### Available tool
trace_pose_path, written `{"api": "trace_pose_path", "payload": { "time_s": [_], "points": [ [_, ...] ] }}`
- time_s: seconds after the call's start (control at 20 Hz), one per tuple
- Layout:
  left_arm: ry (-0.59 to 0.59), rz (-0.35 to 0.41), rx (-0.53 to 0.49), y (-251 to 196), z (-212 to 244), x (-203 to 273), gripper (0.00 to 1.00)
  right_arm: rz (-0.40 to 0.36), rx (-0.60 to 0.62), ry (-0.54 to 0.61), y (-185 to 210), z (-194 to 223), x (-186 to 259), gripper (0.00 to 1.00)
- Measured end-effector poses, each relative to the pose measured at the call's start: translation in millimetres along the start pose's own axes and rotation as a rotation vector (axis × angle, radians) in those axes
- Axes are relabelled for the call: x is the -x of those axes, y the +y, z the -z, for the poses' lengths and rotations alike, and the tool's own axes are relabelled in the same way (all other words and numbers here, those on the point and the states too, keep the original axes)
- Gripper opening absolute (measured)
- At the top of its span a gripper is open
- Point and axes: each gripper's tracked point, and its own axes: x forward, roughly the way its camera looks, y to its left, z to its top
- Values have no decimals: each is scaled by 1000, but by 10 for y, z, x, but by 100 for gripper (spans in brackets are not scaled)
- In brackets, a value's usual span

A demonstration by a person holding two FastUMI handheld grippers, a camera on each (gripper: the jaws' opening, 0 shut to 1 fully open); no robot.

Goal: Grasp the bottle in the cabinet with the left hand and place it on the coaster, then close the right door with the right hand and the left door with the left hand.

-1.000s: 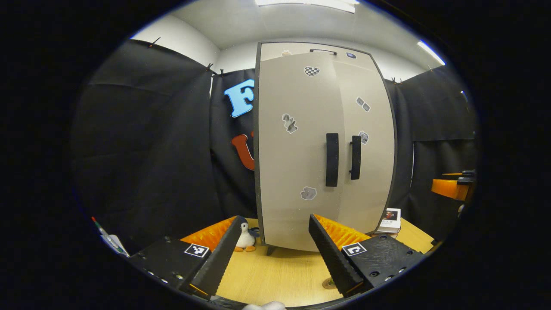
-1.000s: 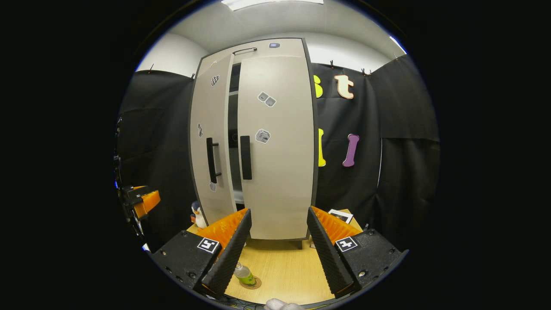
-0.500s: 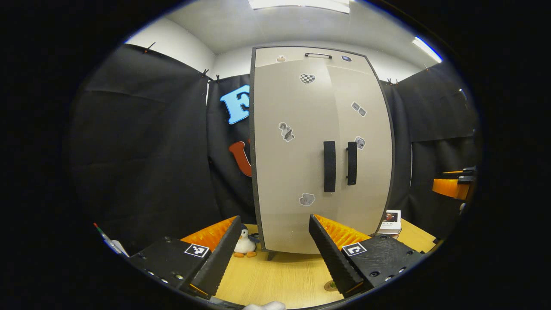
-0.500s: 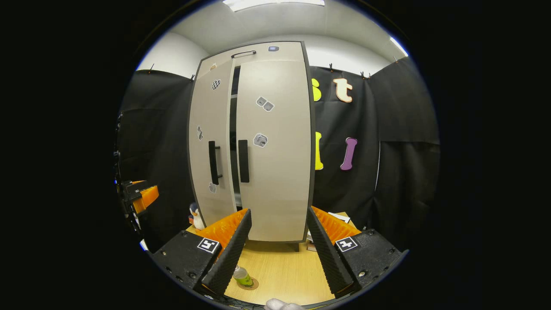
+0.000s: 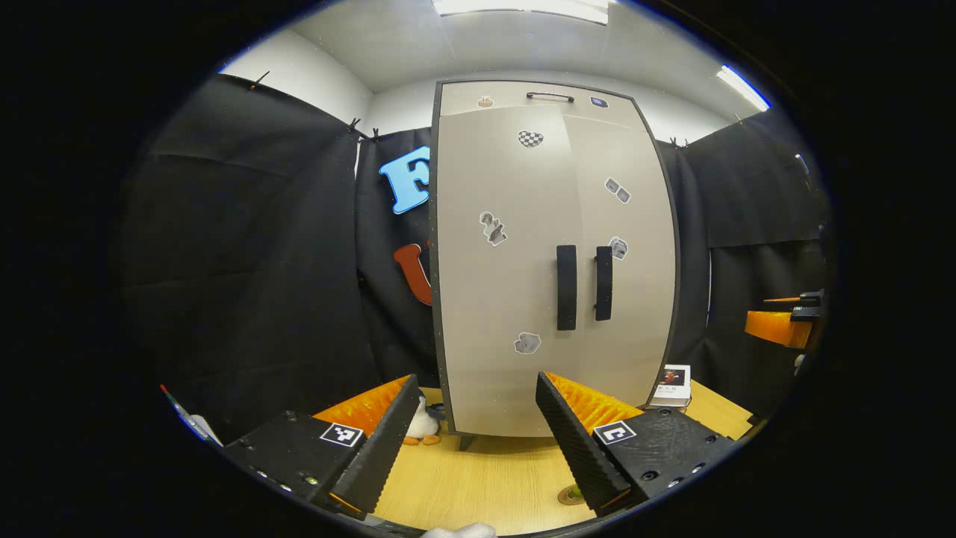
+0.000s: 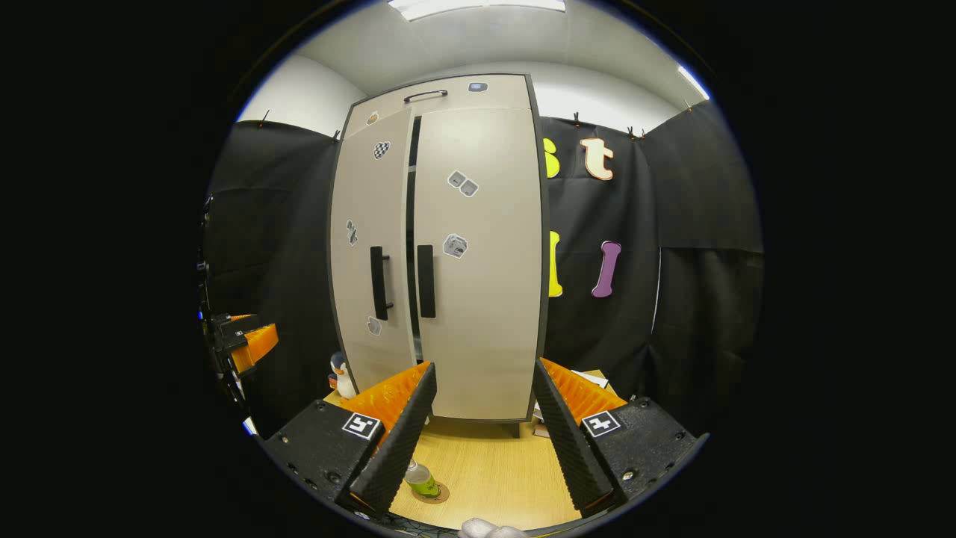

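Now | bottle [image 6: 423,479] on coaster [image 6: 441,493], apparently just beside right gripper's [image 6: 478,441] left fingers [image 6: 396,441]

text: we can read none | cabinet [image 5: 523,284] stickers: too small for us to read | book [image 5: 671,383] cover at 4 o'clock: print blurred

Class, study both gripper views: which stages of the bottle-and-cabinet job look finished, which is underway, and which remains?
Done: the bottle stands on the coaster, and the right door looks closed. Underway: the left door is nearly shut, with a dark gap beside it in the right gripper view. Left: closing that gap. Left gripper and right gripper are open, touching nothing.
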Motion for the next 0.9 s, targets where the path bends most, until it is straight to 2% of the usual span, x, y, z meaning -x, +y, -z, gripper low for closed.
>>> {"api": "trace_pose_path", "payload": {
  "time_s": [0.9],
  "points": [
    [1, -2, -4, -3, 23, -1, 96, 2, -9, -15, -7, -40, 6, 80]
  ]
}}
